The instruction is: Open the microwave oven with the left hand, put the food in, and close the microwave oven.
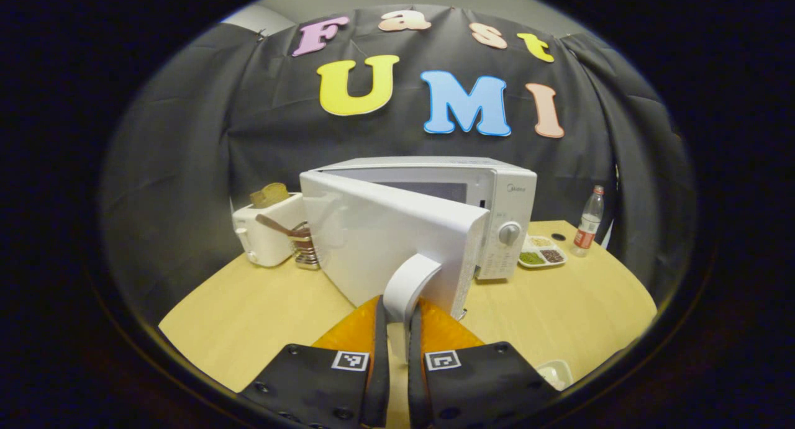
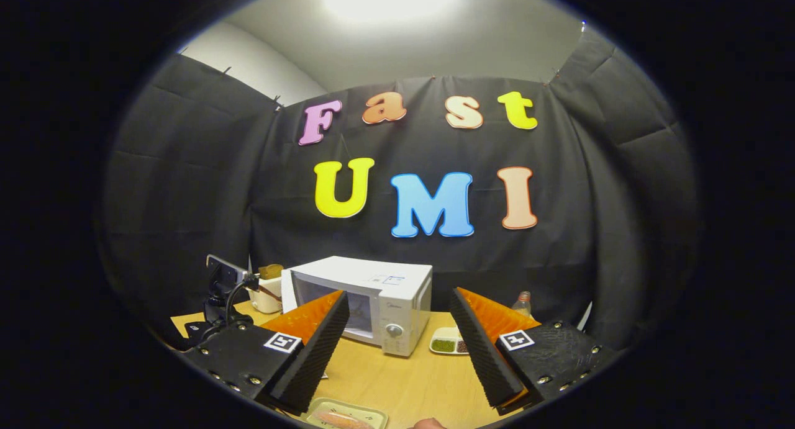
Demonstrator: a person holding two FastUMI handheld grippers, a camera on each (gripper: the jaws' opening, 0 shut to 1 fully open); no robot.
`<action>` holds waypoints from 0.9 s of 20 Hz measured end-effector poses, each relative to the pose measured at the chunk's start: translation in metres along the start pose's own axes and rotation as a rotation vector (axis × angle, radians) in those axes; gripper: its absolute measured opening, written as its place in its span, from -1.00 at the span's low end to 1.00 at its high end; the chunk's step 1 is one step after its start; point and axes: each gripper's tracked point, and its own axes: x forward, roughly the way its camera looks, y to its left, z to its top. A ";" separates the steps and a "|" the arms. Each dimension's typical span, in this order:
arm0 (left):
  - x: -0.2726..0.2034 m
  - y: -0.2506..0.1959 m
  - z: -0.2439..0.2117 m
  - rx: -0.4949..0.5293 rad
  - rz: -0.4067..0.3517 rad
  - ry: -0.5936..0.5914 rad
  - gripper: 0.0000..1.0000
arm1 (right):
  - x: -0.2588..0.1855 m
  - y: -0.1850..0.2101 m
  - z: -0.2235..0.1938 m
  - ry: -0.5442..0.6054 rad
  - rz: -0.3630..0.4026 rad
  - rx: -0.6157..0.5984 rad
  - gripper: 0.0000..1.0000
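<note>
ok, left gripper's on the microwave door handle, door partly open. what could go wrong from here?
1. The left gripper pinches only the low end of the door handle; it might slip off mid-swing.
2. The swinging door could hit the utensil rack beside the toaster.
3. The right gripper hangs open above the food tray, food not yet picked.

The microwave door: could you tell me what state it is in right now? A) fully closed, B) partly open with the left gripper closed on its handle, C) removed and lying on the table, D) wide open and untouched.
B: the microwave door stands swung partly out, and the left gripper has both fingers pressed on the door handle.
</note>
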 end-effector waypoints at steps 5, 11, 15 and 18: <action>-0.024 0.051 -0.010 -0.032 0.081 0.001 -0.62 | 0.016 0.038 -0.004 0.004 0.094 0.002 1.00; -0.035 0.093 -0.019 -0.054 0.121 0.004 -0.63 | 0.032 0.072 -0.009 0.013 0.167 0.001 0.99; -0.039 0.108 -0.021 -0.055 0.085 0.001 -0.61 | 0.043 0.091 -0.018 0.037 0.194 0.000 0.99; -0.040 0.121 -0.023 -0.058 0.061 0.003 -0.64 | 0.051 0.101 -0.023 0.052 0.197 -0.003 0.99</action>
